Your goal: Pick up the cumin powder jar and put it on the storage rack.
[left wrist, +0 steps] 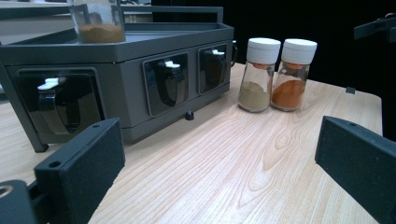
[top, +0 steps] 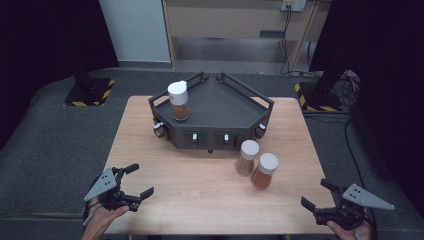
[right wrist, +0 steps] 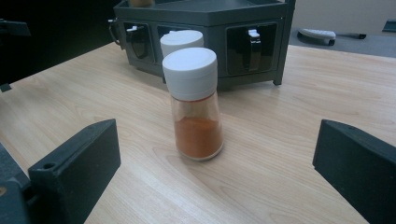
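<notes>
A dark grey angular rack (top: 220,100) (left wrist: 140,44) (right wrist: 205,14) stands at the back of the wooden table, with one white-capped spice jar (top: 178,101) (left wrist: 99,21) of brown powder on its top left. Two more white-capped jars stand upright on the table in front of its right side: a tan one (top: 246,157) (left wrist: 257,74) (right wrist: 182,41) and an orange one (top: 264,170) (left wrist: 292,74) (right wrist: 194,103), close beside each other. My left gripper (top: 138,180) (left wrist: 219,163) is open near the front left corner. My right gripper (top: 316,193) (right wrist: 215,168) is open at the front right, the orange jar straight ahead of its jaws.
The rack's front faces carry recessed slots with small white-tipped clips (left wrist: 166,65) (top: 194,137). The light wooden table (top: 200,190) is bordered by grey floor. Black stands with yellow-striped bases (top: 90,90) sit on the floor behind, left and right.
</notes>
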